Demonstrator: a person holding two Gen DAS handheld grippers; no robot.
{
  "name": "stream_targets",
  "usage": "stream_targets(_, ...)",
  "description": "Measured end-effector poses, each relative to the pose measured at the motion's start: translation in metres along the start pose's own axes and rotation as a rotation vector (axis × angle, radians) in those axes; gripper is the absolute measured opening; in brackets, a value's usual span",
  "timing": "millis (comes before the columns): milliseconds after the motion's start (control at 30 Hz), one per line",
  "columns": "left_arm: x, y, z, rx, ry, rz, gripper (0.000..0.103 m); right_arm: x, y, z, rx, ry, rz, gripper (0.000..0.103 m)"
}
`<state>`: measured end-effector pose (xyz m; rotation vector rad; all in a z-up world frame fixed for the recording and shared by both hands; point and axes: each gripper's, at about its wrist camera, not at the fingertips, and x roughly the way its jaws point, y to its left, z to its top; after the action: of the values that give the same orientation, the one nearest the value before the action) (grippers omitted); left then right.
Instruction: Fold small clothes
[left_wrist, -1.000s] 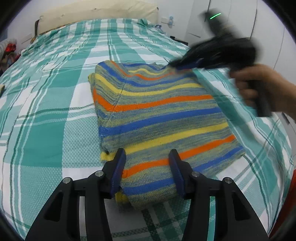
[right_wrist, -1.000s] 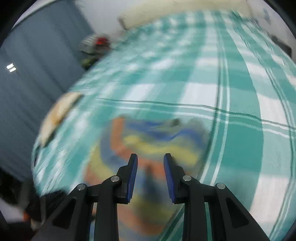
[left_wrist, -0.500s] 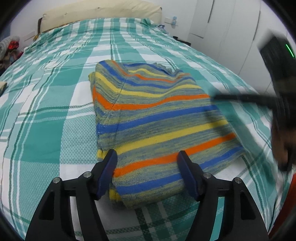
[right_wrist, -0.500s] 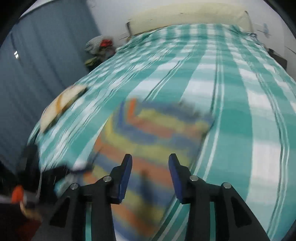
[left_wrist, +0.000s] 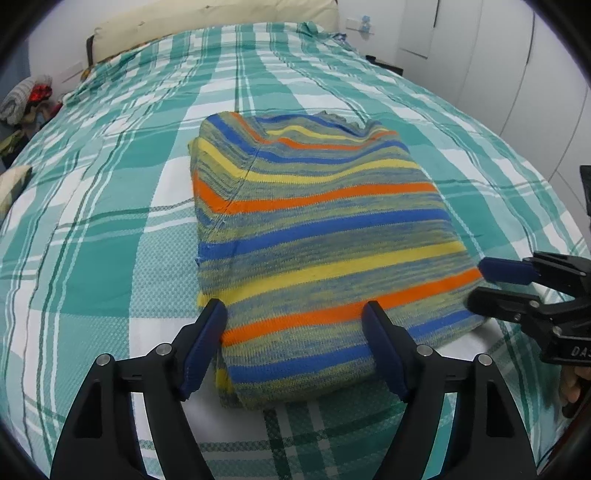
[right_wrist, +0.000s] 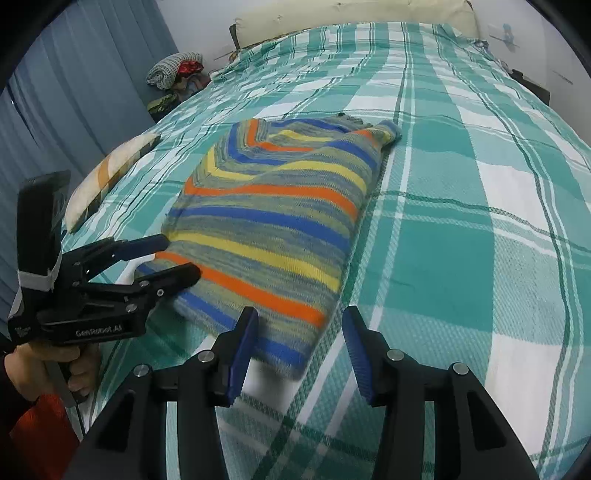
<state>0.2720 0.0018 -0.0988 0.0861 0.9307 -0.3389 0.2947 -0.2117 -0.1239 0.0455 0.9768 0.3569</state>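
A folded knit sweater (left_wrist: 314, 221) with blue, orange and yellow stripes lies flat on the bed; it also shows in the right wrist view (right_wrist: 273, 218). My left gripper (left_wrist: 295, 325) is open, its fingers astride the sweater's near edge; it also shows in the right wrist view (right_wrist: 173, 258). My right gripper (right_wrist: 299, 332) is open at the sweater's near right corner, holding nothing; it also shows in the left wrist view (left_wrist: 480, 288) at the sweater's right edge.
The bed has a teal and white plaid cover (left_wrist: 110, 258). A cream headboard cushion (left_wrist: 207, 22) is at the far end. A small pillow (right_wrist: 107, 177) lies at the left edge. Clothes (right_wrist: 173, 70) are piled beyond. White wardrobe doors (left_wrist: 498, 55) stand right.
My right gripper swung from the sweater's far side back to its near right corner and opened wider. My left gripper opened wider at the near edge. The sweater stayed put.
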Motion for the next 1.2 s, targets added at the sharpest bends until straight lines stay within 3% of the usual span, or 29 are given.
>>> stream_targets(100,-0.005,0.005,-0.003,-0.02,0.026,0.011,0.086,-0.002,0.001,-0.003,-0.002,0.009,0.0,0.052)
stream_targets(200,-0.024,0.027,-0.008,-0.088,0.017,-0.068,0.086,-0.009,-0.003,-0.003,-0.006,0.017,0.02,0.064)
stream_targets(367,-0.04,0.085,0.01,-0.27,-0.051,-0.176,0.093,-0.022,-0.031,0.012,0.048,-0.023,0.046,0.067)
stream_targets(500,0.0,0.111,0.04,-0.338,0.006,-0.262,0.094,-0.006,-0.066,0.044,0.232,-0.051,0.169,0.071)
stream_targets(567,0.032,0.112,0.051,-0.342,0.082,-0.259,0.094,0.016,-0.078,0.06,0.313,-0.034,0.251,0.072)
stream_targets(633,0.048,0.106,0.061,-0.335,0.08,-0.258,0.094,0.046,-0.084,0.07,0.385,0.013,0.317,0.072)
stream_targets(700,0.055,0.097,0.069,-0.329,0.062,-0.3,0.084,0.067,-0.08,0.077,0.404,0.019,0.353,0.067)
stream_targets(733,0.061,0.092,0.073,-0.336,0.073,-0.338,0.041,0.072,-0.075,0.081,0.393,0.012,0.358,0.05)
stream_targets(767,0.07,0.085,0.076,-0.335,0.112,-0.339,0.02,0.079,-0.068,0.085,0.375,0.025,0.362,0.042)
stream_targets(800,0.072,0.079,0.079,-0.325,0.127,-0.304,0.019,0.084,-0.062,0.087,0.354,0.04,0.332,0.03)
stream_targets(867,0.059,0.065,0.086,-0.27,0.082,-0.235,0.016,0.08,-0.041,0.094,0.248,0.036,0.198,0.027)
stream_targets(933,0.033,0.057,0.092,-0.237,0.015,-0.223,0.016,0.059,-0.015,0.102,0.129,-0.017,0.09,0.025)
stream_targets(1033,-0.009,0.051,0.1,-0.218,-0.066,-0.214,0.016,0.016,0.019,0.112,-0.008,-0.123,0.041,0.025)
stream_targets(1200,-0.059,0.042,0.108,-0.176,-0.129,-0.225,0.016,-0.039,0.039,0.123,-0.051,-0.202,0.061,0.025)
